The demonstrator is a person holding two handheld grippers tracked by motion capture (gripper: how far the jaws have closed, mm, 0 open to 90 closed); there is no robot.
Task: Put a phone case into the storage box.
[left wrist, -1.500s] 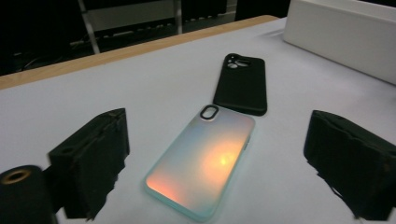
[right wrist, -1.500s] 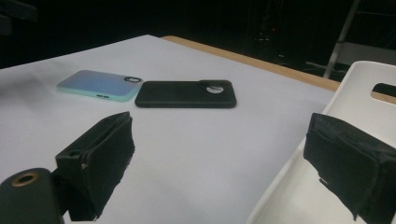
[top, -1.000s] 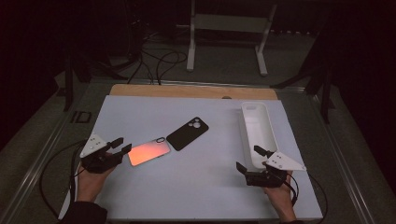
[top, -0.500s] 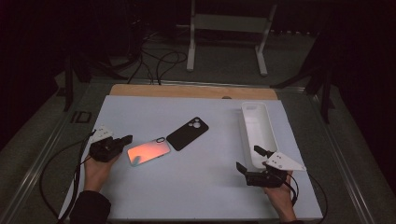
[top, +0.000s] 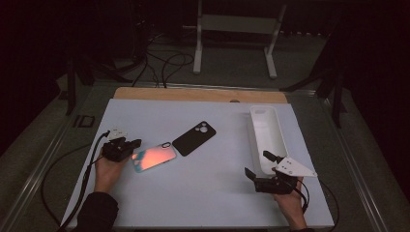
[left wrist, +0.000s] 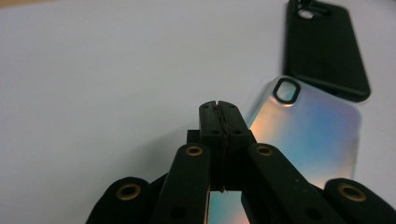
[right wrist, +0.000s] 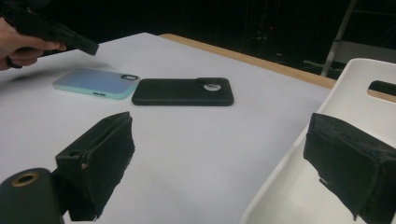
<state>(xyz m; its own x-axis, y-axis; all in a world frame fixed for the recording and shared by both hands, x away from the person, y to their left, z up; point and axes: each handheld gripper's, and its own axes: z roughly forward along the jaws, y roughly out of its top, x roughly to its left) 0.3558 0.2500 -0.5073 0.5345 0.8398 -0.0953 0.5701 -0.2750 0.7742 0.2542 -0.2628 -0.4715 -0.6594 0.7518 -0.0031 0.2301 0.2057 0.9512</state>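
Our left gripper (top: 126,146), jaws pressed together on nothing, sits at the near end of the shiny phone case (top: 153,157); we should spread them before gripping its edge. The black case (top: 194,137) touches its far corner. Our right gripper (top: 264,168) waits spread beside the white tray (top: 267,133).

I see the white surface (top: 203,193) carrying an iridescent phone case (top: 153,157) left of centre, a black phone case (top: 194,138) touching its upper-right corner, and a white tray (top: 267,140) at right.
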